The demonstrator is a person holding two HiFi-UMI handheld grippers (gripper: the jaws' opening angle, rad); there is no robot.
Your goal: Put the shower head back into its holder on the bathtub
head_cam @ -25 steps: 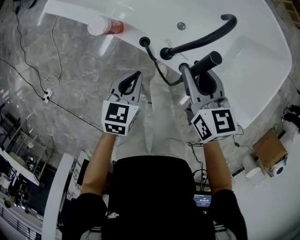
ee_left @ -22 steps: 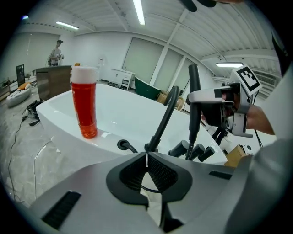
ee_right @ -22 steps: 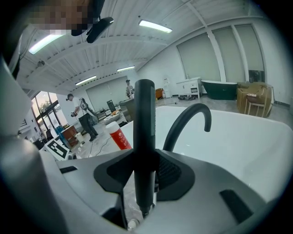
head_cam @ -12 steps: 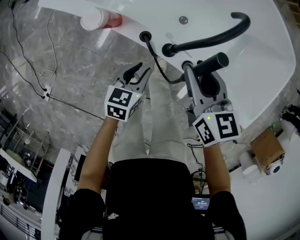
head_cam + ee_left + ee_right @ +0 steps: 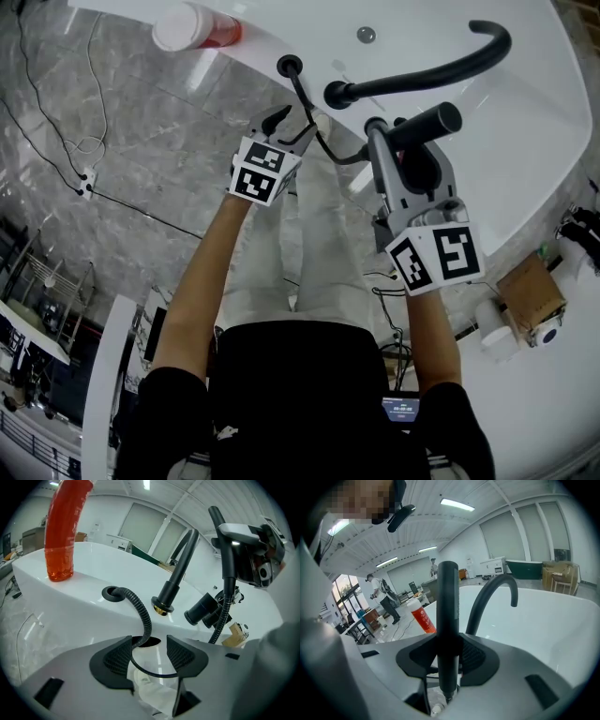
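beside a white bathtub (image 5: 530, 112), a person works a two-jaw gripper in each hand. the right gripper (image 5: 401, 141) is clamped on the black shower head (image 5: 433, 122). its pads are closed on the handle, which stands upright between them in the right gripper view and juts out over the tub in the head view. the shower head is held clear of the black ring (image 5: 290, 66) set in the tub rim. a ribbed black hose (image 5: 300, 94) comes out of that ring and loops down over the edge. the left gripper (image 5: 289, 122) reaches in at this hose just below the ring. its jaws have just been opening and stand wide, with the hose running down between them, closer to the left pad; neither pad presses on it. a curved black faucet (image 5: 422, 80) rises from the rim between the ring and the shower head. a red bottle (image 5: 199, 28) with a white cap stands on the rim farther left.
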